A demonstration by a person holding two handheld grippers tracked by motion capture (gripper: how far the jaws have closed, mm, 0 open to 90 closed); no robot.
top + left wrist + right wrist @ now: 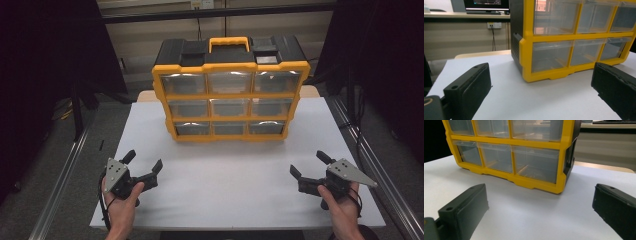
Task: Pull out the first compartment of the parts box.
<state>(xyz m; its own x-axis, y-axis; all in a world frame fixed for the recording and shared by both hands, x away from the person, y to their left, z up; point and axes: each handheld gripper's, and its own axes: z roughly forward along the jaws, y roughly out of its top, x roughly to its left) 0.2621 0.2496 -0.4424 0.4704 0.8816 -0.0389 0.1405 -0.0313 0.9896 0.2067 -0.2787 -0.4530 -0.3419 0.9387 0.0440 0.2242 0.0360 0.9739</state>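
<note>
A yellow and black drawer organizer [230, 90] stands upright at the far middle of the white table [225, 175], with three rows of clear plastic drawers, all pushed in, and a yellow handle [228, 43] on top. My left gripper [144, 162] rests near the front left of the table, jaws wide apart and empty, held by a hand. My right gripper [310, 164] sits at the front right, also open and empty. The organizer [574, 37] is ahead and right in the left gripper view. In the right gripper view the organizer [511, 152] stands ahead and left.
Metal rails [65, 170] run along both sides of the table over a grey floor. Dark curtains [50, 50] hang left and right. Behind the table stand a desk with a monitor [486, 5] and a wall socket [494, 25].
</note>
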